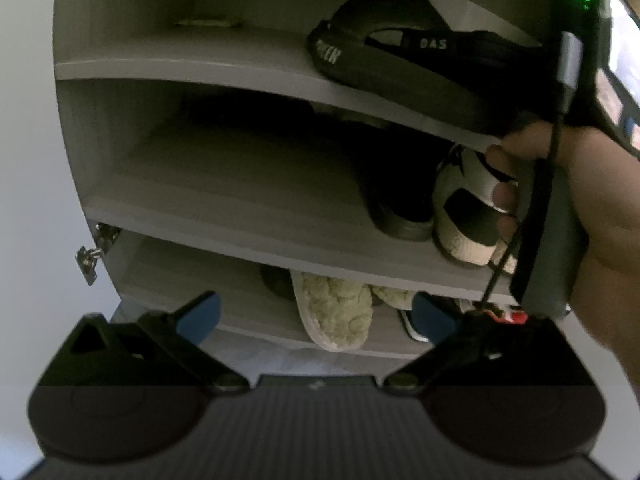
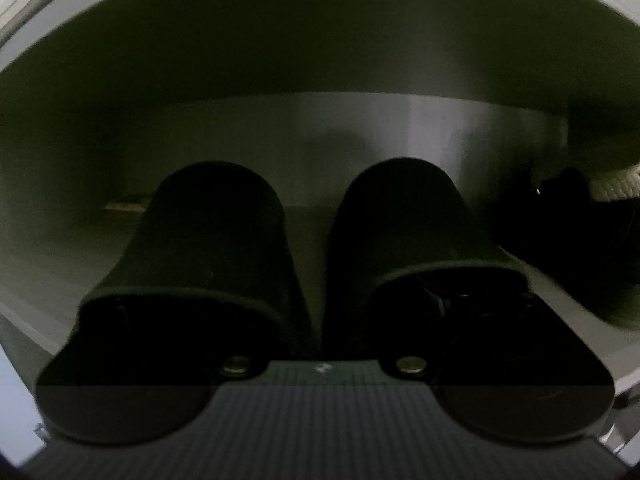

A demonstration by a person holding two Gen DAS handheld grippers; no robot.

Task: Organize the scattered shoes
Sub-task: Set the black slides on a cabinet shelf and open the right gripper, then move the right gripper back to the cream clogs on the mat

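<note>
a pair of black slides (image 2: pixel 304 248) lies side by side on the top shelf (image 1: pixel 180 68) of a grey shoe cabinet (image 1: pixel 76 128), toes pointing into the dark compartment. in the right wrist view the two slides fill the middle of the picture, heels toward the camera, and they cover the right gripper's fingers; its jaws stand wide, spread about the heels of the pair, and whether the pads touch the slides cannot be told. in the left wrist view one slide shows from the side, white lettering on its strap and sole edge, its heel end hidden behind the right gripper (image 1: pixel 576 80) and the person's hand (image 1: pixel 592 200) that carries it.

on the middle shelf (image 1: pixel 240 224) a dark shoe (image 1: pixel 400 208) stands just beside a white and black sneaker (image 1: pixel 468 216), both toward the right. on the bottom shelf (image 1: pixel 208 312) a cream fleecy slipper (image 1: pixel 336 312) hangs its toe over the front edge, with another shoe partly seen to its right.

the left gripper (image 1: pixel 316 316) hangs in front of the bottom shelf, its blue-padded fingers (image 1: pixel 200 316) spread wide with nothing between them. a metal hinge (image 1: pixel 94 256) sits on the cabinet's left edge.
</note>
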